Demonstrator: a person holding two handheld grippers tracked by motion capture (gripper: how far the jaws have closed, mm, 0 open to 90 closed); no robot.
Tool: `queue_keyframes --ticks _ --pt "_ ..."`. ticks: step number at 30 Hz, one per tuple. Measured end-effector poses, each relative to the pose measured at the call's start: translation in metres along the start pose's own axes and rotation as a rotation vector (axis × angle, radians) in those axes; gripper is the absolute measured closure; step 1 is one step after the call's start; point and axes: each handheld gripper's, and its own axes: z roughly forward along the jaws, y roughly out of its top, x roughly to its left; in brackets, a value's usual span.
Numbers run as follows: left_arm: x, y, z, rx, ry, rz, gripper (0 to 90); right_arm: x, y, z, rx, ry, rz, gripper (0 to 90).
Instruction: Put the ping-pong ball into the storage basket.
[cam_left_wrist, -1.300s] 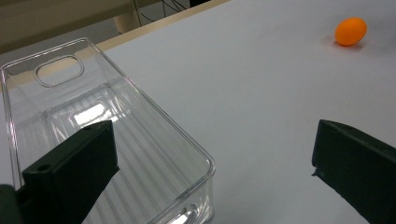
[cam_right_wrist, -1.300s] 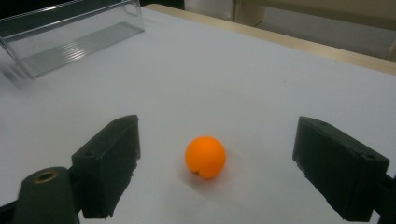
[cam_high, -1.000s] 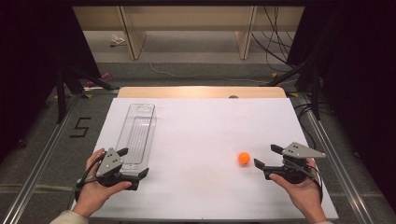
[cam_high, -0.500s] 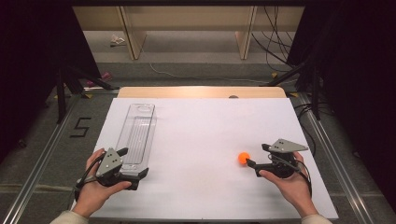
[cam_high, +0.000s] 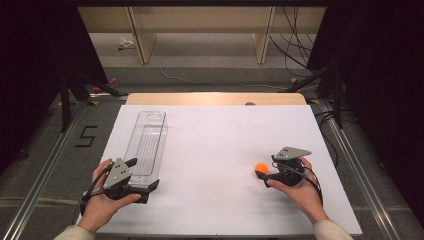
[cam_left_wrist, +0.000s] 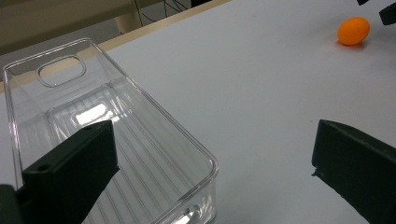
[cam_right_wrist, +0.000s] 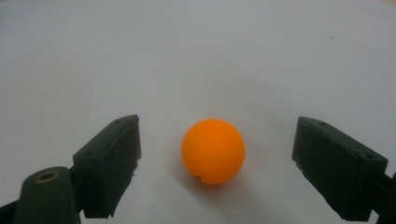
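The white matte surface (cam_high: 210, 145) carries a long clear ribbed plastic tray (cam_high: 148, 142) at 9 o'clock, long axis 12 to 6; the left gripper (cam_high: 142, 175) straddles its near end, fingers apart. At 3 o'clock the smooth orange ball (cam_right_wrist: 213, 150) sits between the right gripper's (cam_high: 261, 173) open fingers (cam_right_wrist: 111, 163), untouched, straight ahead at 12

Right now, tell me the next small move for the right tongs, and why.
Probably shut the right tongs on the orange ball. The ball lies on the white table between the two open jaws, touching neither, so a squeeze should be enough to grip it.
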Motion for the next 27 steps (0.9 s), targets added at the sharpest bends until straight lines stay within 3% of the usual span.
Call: queue_keyframes --ticks 14,27 --pt "0.001 0.000 0.000 -0.001 0.002 0.000 0.0 -0.003 0.001 0.023 0.070 0.000 -0.014 17.3" --pt "0.000 0.000 0.000 0.000 -0.001 -0.002 0.0 -0.002 0.000 0.028 0.102 0.008 -0.034 22.7"
